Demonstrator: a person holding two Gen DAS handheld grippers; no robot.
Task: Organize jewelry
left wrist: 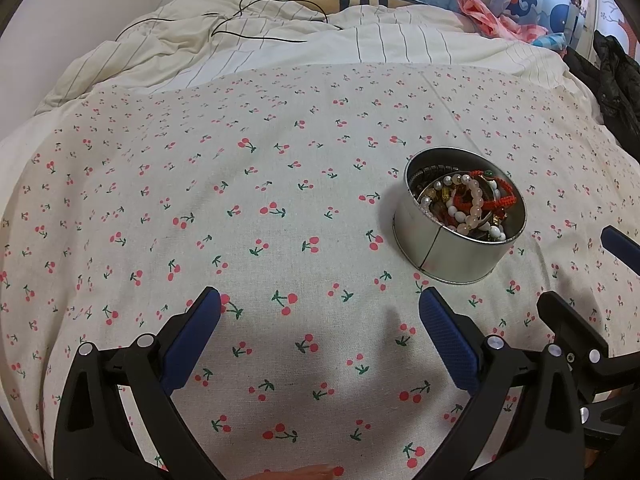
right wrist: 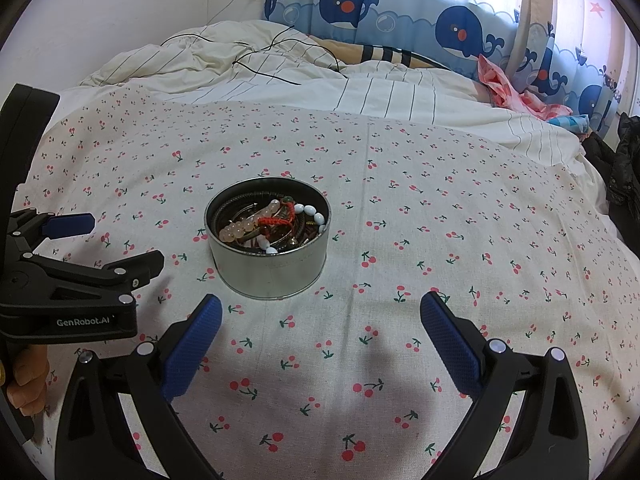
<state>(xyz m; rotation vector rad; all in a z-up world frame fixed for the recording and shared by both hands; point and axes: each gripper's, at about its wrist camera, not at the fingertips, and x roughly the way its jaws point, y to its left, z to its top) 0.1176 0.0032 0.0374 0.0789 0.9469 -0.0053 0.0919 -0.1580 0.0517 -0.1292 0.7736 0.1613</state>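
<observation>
- Left wrist view: we find the left gripper (left wrist: 320, 306) released, its blue pads spread wide and nothing between them, hovering over the cherry-print cloth (left wrist: 200, 200).
- The round metal tin (left wrist: 452, 256) stands upright on the cloth, ahead and to the right of this claw, just beyond the right pad and outside the gap. It holds a tangle of jewelry (left wrist: 468, 208): pale bead bracelets, a red cord, darker pieces beneath.
- At the right edge of this view we note parts of the right gripper, near the tin.
- Right wrist view: we find the right gripper (right wrist: 321, 306) likewise released and empty.
- The tin (right wrist: 268, 276) sits just ahead, slightly left of the claw's centreline, closer to the left pad. The jewelry (right wrist: 272, 224) lies heaped inside, no single long axis to report.
- The left gripper (right wrist: 120, 248) appears at the left edge of this view, beside the tin.
- We judge the right claw better aligned: a short forward reach, shifted slightly left, would put it over the open tin.
</observation>
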